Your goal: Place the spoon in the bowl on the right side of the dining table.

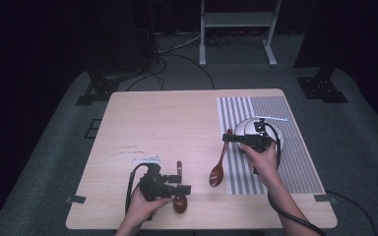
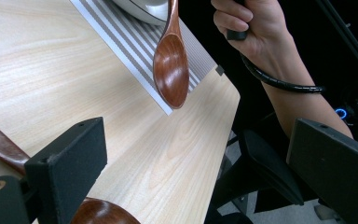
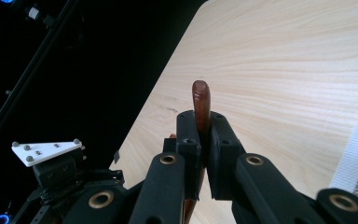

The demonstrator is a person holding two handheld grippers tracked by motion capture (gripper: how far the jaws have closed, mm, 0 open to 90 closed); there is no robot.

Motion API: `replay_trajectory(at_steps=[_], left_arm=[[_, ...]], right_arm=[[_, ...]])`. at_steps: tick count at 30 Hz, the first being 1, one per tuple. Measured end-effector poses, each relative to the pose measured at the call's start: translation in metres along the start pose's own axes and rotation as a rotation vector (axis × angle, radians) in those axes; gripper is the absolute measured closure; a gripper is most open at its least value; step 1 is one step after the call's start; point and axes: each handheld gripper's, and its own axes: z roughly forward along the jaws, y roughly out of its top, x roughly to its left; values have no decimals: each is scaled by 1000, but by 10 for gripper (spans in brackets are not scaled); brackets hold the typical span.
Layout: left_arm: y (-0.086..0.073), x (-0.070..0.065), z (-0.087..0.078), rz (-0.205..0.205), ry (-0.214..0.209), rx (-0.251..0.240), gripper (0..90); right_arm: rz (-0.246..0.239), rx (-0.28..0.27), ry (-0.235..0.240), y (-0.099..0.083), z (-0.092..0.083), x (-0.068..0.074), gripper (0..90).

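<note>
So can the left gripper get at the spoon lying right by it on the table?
Probably yes. The left gripper hovers with its jaws wide apart right over that spoon, and nothing lies between them. The right gripper is busy farther off, clamped on the other spoon.

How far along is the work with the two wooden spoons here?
Done: the right tongs are shut on one spoon's handle, and its scoop hangs over the table beside the striped mat. In hand: carrying it near the white bowl. Left: the second spoon lies on the table under the open left tongs, not gripped.
</note>
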Motion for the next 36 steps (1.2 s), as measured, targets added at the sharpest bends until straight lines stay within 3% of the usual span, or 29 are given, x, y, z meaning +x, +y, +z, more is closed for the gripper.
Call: replay_trajectory(at_steps=[36], left_arm=[[1,6,-15,-14,19,-42,36]], right_arm=[[46,-170,-155,33,-56,-20,846]])
